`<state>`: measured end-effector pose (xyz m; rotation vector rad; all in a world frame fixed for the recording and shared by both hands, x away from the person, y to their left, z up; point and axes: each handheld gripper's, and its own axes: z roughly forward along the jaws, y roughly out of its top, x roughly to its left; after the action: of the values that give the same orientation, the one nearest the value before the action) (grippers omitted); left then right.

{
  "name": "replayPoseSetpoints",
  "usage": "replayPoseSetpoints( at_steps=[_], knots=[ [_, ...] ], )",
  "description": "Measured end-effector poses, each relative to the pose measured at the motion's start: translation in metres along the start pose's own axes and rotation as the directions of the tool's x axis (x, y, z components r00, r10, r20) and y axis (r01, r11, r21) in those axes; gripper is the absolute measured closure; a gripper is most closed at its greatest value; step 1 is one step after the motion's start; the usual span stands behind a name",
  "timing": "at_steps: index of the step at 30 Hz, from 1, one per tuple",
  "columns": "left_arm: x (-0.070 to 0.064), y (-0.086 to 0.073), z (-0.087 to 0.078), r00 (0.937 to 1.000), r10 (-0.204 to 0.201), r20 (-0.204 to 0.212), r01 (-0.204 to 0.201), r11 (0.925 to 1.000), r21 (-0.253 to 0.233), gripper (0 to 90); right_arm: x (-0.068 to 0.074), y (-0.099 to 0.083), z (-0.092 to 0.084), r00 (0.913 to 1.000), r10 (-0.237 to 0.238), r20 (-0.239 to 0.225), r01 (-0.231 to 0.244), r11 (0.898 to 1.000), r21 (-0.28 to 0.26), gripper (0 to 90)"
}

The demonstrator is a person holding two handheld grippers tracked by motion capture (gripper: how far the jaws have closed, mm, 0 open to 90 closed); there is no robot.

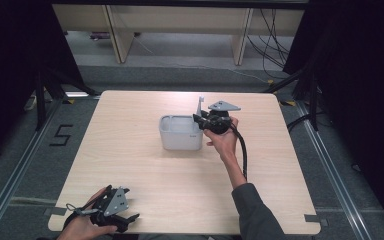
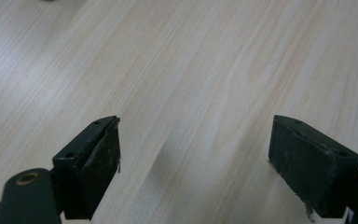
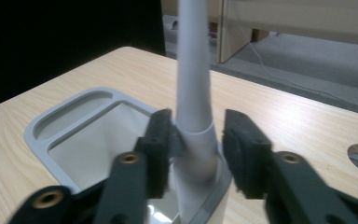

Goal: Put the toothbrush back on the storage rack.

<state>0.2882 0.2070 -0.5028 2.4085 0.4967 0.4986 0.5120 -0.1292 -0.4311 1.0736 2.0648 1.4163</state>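
While a person's right hand (image 1: 222, 140) reaches to the middle of the pale wooden surface (image 1: 145, 170), the right gripper (image 1: 201, 121) sits at the right rim of a grey rectangular container (image 1: 180, 136), its jaws on either side of a slim white handle (image 1: 200, 106) that stands upright out of the container's right end. Seen in the right gripper view, the right gripper (image 3: 195, 140) has its jaws narrowly parted around the base of the white handle (image 3: 193, 70): the jaw at the left of that view looks pressed to it, the other stands just off it, and a firm grip cannot be confirmed. The grey container (image 3: 70, 135) shows a narrow slot along its far side and a larger open well beside it. A black cable (image 1: 242, 147) trails from the gripper back over the forearm.

At the near left corner of the surface, well apart from the container, the person's left hand (image 1: 82, 227) holds the left gripper (image 1: 127, 220) low over the wood. In the left gripper view, the left gripper (image 2: 193, 163) has its jaws spread wide with bare wood grain between them, gripping nothing.
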Motion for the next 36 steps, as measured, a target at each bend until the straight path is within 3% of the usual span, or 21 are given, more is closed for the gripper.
replayPoseSetpoints(
  at_steps=[1,2,3,5,11,14,15,18,24,25,26,29,31,33,35,36],
  knots=[
    [0.0,0.0,0.0,1.0,0.001,0.0,-0.001,1.0,0.001,16.4,0.0,0.001,0.0,0.9998,0.018,0.002,-0.018,1.0,0.007,55.8],
    [0.0,0.0,0.0,0.9999,0.011,0.002,-0.011,0.9999,0.004,16.4,-0.002,0.001,0.0,0.9999,-0.009,0.006,0.009,1.0,-0.008,54.3],
    [0.001,0.0,0.0,0.9998,0.019,0.004,-0.019,0.9998,0.01,16.4,0.0,0.002,-0.002,0.9996,0.027,0.003,-0.027,1.0,-0.007,52.4],
    [0.001,0.0,0.0,0.9997,0.019,0.017,-0.019,0.9998,0.002,16.4,-0.002,0.002,-0.004,0.9995,0.032,0.007,-0.032,0.999,-0.021,47.5],
    [0.002,0.0,-0.001,0.9998,0.01,-0.02,-0.01,0.9999,-0.003,16.4,-0.003,0.005,-0.013,0.998,0.062,0.009,-0.062,0.998,-0.024,39.3],
    [0.003,0.0,-0.002,0.9994,0.031,-0.016,-0.03,0.9994,0.016,16.4,-0.002,0.006,-0.019,0.9979,0.064,0.009,-0.064,0.998,-0.02,38.2],
    [0.002,0.0,0.0,0.9997,0.009,-0.023,-0.009,1.0,0.0,16.4,-0.003,0.006,-0.02,0.9985,0.054,0.013,-0.054,0.998,-0.024,38.1],
    [0.001,0.0,-0.001,0.9997,0.018,-0.013,-0.018,0.9998,0.007,16.4,-0.003,0.007,-0.025,0.9973,0.072,0.015,-0.072,0.997,-0.033,37.5],
    [0.001,0.0,-0.001,0.9998,0.012,-0.018,-0.012,0.9999,0.004,16.4,-0.005,0.003,-0.035,0.9982,0.059,0.01,-0.058,0.998,-0.037,36.4],
    [0.002,0.0,-0.002,0.9994,0.031,-0.013,-0.03,0.9993,0.021,16.4,-0.005,0.002,-0.037,0.9984,0.056,0.003,-0.056,0.998,-0.036,36.4],
    [0.002,-0.001,-0.001,0.9997,0.013,-0.022,-0.013,0.9999,0.007,16.4,-0.003,0.001,-0.04,0.9966,0.082,0.007,-0.082,0.996,-0.027,36.4],
    [0.003,0.0,-0.002,0.9995,0.027,-0.017,-0.026,0.9995,0.016,16.4,-0.005,-0.001,-0.044,0.999,0.045,0.001,-0.045,0.998,-0.043,35.9],
    [0.002,0.0,-0.002,0.9994,0.03,-0.015,-0.029,0.9994,0.021,16.4,-0.003,-0.003,-0.048,0.9978,0.065,-0.006,-0.066,0.997,-0.039,35.8],
    [0.001,0.0,-0.001,0.9997,0.01,-0.025,-0.01,0.9999,0.008,16.4,-0.003,-0.005,-0.052,0.9987,0.051,-0.006,-0.051,0.998,-0.04,35.7],
    [0.003,0.0,-0.003,0.9994,0.028,-0.019,-0.028,0.9995,0.014,16.4,-0.002,-0.005,-0.055,0.9984,0.057,-0.007,-0.057,0.998,-0.028,35.3],
    [0.003,0.001,-0.003,0.9999,0.016,-0.001,-0.016,0.9997,0.02,16.4,-0.002,-0.005,-0.056,0.999,0.045,-0.006,-0.045,0.998,-0.032,35.3]
  ],
)
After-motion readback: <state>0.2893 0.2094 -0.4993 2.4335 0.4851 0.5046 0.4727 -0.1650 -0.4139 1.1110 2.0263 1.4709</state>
